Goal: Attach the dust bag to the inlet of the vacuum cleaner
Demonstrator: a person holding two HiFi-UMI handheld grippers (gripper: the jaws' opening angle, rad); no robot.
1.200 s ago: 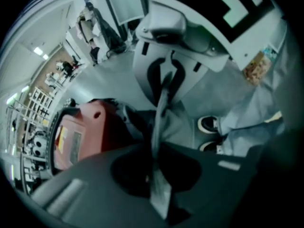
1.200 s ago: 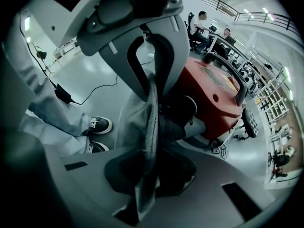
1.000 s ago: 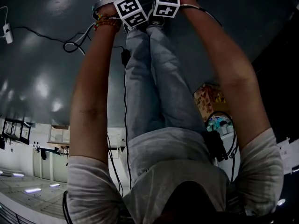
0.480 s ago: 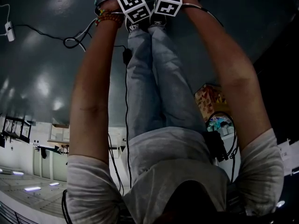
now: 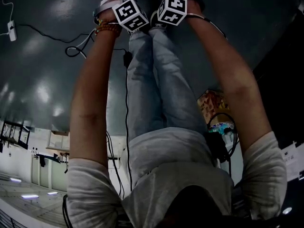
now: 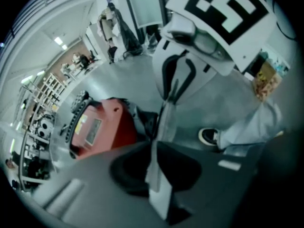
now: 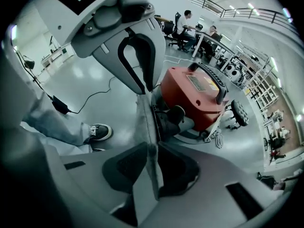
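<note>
The left gripper (image 6: 153, 146) is seen with its jaws pressed together on a thin edge of the grey dust bag (image 6: 165, 122). The right gripper (image 7: 151, 148) is closed likewise on the opposite edge. The bag is thus held stretched between the two and is seen edge-on, its long axis running from 6 to 12 o'clock in each gripper view. The red vacuum cleaner (image 7: 192, 91) is found on the floor (image 7: 95, 80), at about 1 o'clock from the right jaws and 10 o'clock from the left. A dark stub, judged to be the inlet (image 7: 171, 114), is met just beside the bag's face. Whether the bag is seated on it cannot be told. Neither gripper is clearly the nearer.
</note>
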